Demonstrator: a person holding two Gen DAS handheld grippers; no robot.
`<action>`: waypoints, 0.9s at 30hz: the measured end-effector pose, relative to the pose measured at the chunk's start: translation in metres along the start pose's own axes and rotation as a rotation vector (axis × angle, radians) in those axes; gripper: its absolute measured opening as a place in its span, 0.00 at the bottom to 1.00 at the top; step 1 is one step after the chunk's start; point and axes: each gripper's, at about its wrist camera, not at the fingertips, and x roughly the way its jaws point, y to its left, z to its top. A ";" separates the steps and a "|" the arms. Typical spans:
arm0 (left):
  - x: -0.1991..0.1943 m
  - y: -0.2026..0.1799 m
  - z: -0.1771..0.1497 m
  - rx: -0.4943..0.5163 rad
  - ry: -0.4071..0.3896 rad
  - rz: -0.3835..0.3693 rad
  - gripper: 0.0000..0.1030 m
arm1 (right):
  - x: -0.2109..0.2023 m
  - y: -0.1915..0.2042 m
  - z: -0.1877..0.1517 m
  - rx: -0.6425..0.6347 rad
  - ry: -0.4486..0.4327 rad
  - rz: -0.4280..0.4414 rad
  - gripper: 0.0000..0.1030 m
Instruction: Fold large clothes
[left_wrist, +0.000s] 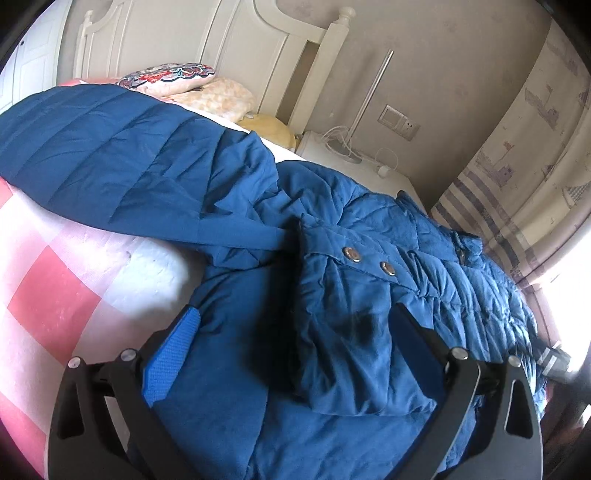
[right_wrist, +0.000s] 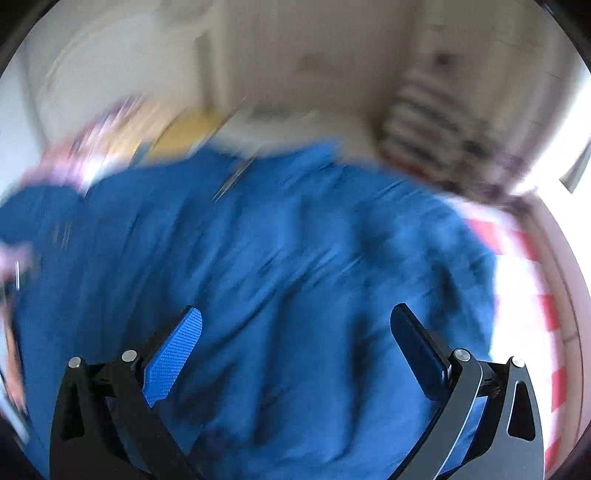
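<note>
Your left tool (left_wrist: 293, 334) gapes wide over puffy quilted blue coat (left_wrist: 229, 177) | metal snaps (left_wrist: 351, 254) | right tool (right_wrist: 295, 332) spread empty, blurred | checked bedsheet (left_wrist: 55, 280)

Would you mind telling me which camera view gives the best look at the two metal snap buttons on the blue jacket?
The left wrist view. It is sharp, and the two snap buttons sit side by side on a folded sleeve cuff of the blue quilted jacket. The right wrist view is smeared by motion; it shows only blurred blue fabric, and no snaps can be made out.
</note>
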 end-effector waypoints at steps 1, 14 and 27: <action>-0.002 0.003 0.000 -0.013 -0.007 -0.018 0.98 | 0.010 0.011 -0.011 -0.042 0.046 -0.001 0.95; -0.092 0.158 0.036 -0.657 -0.324 -0.068 0.97 | -0.019 0.031 -0.059 0.013 -0.061 0.005 0.96; -0.072 0.315 0.106 -0.765 -0.283 -0.055 0.07 | -0.026 0.021 -0.062 0.076 -0.104 0.070 0.95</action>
